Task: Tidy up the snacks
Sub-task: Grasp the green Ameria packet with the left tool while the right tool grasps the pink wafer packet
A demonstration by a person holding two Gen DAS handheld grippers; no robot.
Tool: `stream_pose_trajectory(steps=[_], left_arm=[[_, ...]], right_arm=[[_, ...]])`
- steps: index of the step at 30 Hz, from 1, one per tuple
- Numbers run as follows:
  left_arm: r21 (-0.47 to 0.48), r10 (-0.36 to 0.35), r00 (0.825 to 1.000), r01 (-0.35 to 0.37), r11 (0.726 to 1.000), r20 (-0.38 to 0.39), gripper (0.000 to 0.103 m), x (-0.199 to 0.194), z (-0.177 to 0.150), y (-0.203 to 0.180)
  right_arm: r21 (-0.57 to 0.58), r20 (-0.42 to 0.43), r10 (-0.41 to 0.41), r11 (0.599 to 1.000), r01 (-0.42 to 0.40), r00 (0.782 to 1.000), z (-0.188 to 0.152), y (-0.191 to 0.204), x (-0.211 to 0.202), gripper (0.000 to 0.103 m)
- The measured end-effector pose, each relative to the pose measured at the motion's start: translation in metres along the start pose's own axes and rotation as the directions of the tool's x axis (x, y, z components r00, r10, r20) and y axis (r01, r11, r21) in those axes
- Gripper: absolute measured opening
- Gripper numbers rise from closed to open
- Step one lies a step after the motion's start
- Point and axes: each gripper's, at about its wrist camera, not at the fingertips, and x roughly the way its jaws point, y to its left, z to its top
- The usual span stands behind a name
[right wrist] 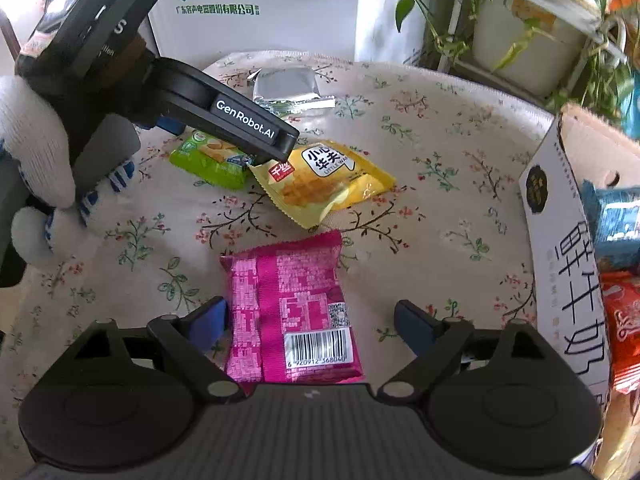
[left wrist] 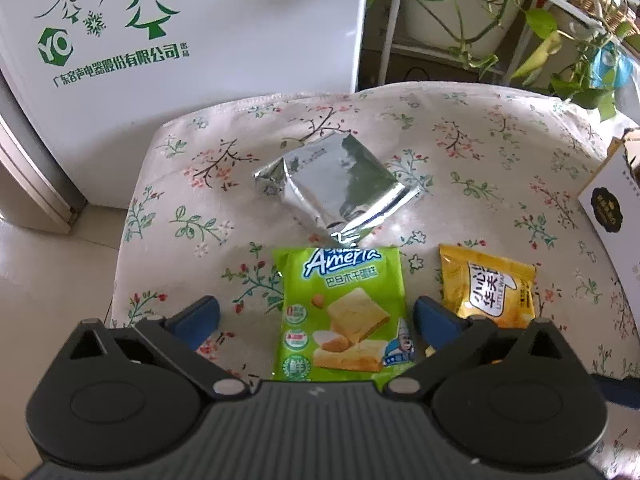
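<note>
Snacks lie mostly unsorted: four packets remain on the flowered tablecloth (left wrist: 460, 148) while the cardboard box (right wrist: 560, 240) at the right already holds a blue and an orange packet. The left gripper (left wrist: 316, 316) hangs spread over the green Ameria cake packet (left wrist: 340, 312), pads clear of it. The right gripper (right wrist: 310, 320) stands equally wide astride the pink packet (right wrist: 292, 304). The yellow waffle packet (right wrist: 320, 180) and the silver foil pouch (left wrist: 336, 184) wait untouched.

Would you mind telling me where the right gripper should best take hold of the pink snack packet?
Probably across its middle, from above. The pink snack packet lies flat on the tablecloth, long axis pointing away from the right gripper, whose open jaws already straddle its long side edges.
</note>
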Motion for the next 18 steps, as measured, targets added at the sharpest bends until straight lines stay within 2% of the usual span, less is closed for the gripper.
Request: stream_pose_trajectory(steps=[10, 12, 14, 17, 18], left_arm=[[-0.011, -0.001, 1.0, 0.001, 1.0, -0.006, 0.1, 0.001, 0.002, -0.001], [-0.002, -0.005, 1.0, 0.005, 1.0, 0.002, 0.097, 0.0, 0.002, -0.002], [0.013, -0.011, 1.0, 0.01, 1.0, 0.015, 0.089, -0.003, 0.002, -0.005], [0.023, -0.029, 0.999, 0.029, 0.999, 0.024, 0.077, -0.006, 0.002, -0.009], [0.02, -0.033, 0.999, 0.032, 0.999, 0.025, 0.076, -0.007, 0.002, -0.01]], right_arm=[[0.002, 0.011, 0.006, 1.0, -0.006, 1.0, 0.001, -0.001, 0.002, 0.094], [-0.002, 0.016, 0.011, 1.0, -0.011, 1.0, 0.002, -0.001, 0.0, 0.09], [-0.006, 0.019, 0.011, 1.0, -0.011, 1.0, 0.003, -0.001, 0.0, 0.083], [-0.008, 0.02, 0.013, 1.0, -0.013, 1.0, 0.004, -0.001, -0.001, 0.077], [-0.008, 0.021, 0.013, 1.0, -0.013, 1.0, 0.004, -0.001, -0.002, 0.076]])
